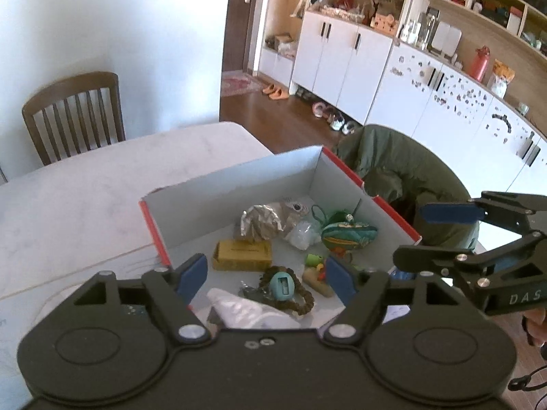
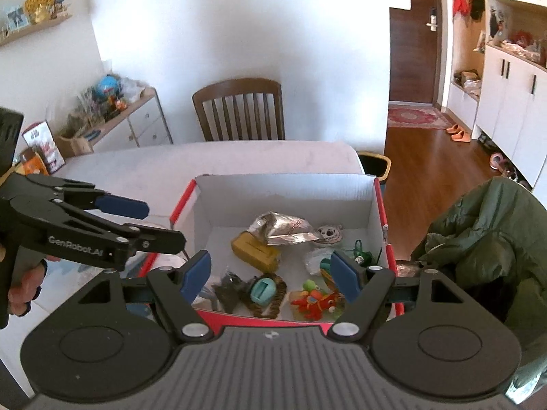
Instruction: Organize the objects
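Observation:
A red-and-white cardboard box (image 1: 239,184) (image 2: 283,191) sits open on the pale table. Inside lie a yellow packet (image 1: 242,254) (image 2: 254,251), a crumpled silver foil bag (image 1: 259,220) (image 2: 283,227), a teal round piece on a bead bracelet (image 1: 283,285) (image 2: 263,288), a green pouch (image 1: 348,234), a red and green toy (image 2: 316,299) and a white plastic bag (image 1: 246,307). My left gripper (image 1: 266,278) (image 2: 147,222) hovers open over the box's near left corner. Over the near edge, my right gripper (image 2: 270,273) (image 1: 427,235) is open too. Neither holds anything.
A green jacket (image 2: 478,246) (image 1: 403,171) hangs over a chair right of the box. A wooden chair (image 2: 239,112) (image 1: 75,112) stands at the table's far side. The table (image 1: 68,212) stretches bare to the left. A low cabinet (image 2: 136,119) with clutter is at far left.

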`<control>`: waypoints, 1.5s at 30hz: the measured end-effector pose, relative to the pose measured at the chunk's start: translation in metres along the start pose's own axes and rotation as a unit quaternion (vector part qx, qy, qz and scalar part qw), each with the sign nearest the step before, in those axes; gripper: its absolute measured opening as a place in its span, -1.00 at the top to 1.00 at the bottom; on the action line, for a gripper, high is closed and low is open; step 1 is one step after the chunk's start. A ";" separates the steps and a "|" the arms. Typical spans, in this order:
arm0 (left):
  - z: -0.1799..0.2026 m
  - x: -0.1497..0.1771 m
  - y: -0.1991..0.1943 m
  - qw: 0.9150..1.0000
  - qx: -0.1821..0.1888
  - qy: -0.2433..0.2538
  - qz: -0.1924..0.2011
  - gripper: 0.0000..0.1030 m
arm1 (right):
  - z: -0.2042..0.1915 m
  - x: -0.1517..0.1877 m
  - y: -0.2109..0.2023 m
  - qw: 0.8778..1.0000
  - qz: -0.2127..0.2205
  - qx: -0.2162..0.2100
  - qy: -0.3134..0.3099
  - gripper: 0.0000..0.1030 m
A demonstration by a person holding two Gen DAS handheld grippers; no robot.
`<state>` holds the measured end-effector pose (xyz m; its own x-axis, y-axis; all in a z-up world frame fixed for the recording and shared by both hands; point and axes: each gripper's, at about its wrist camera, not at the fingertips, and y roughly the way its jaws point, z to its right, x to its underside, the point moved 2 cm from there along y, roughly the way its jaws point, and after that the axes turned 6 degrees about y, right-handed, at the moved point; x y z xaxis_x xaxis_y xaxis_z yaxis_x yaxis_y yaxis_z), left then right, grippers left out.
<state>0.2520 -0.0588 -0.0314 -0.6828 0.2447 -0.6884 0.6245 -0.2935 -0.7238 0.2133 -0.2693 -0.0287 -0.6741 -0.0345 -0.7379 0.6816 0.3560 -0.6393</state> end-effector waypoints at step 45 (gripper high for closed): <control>-0.023 0.066 -0.118 0.993 0.001 0.030 0.113 -0.99 | -0.101 0.062 -0.079 0.989 0.102 0.055 0.091 -0.94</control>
<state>0.1423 0.0132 0.0072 -0.5020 0.2271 -0.8345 0.7583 -0.3485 -0.5510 0.0891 -0.2049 -0.0021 -0.5523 0.1995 -0.8094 0.8289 0.2347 -0.5077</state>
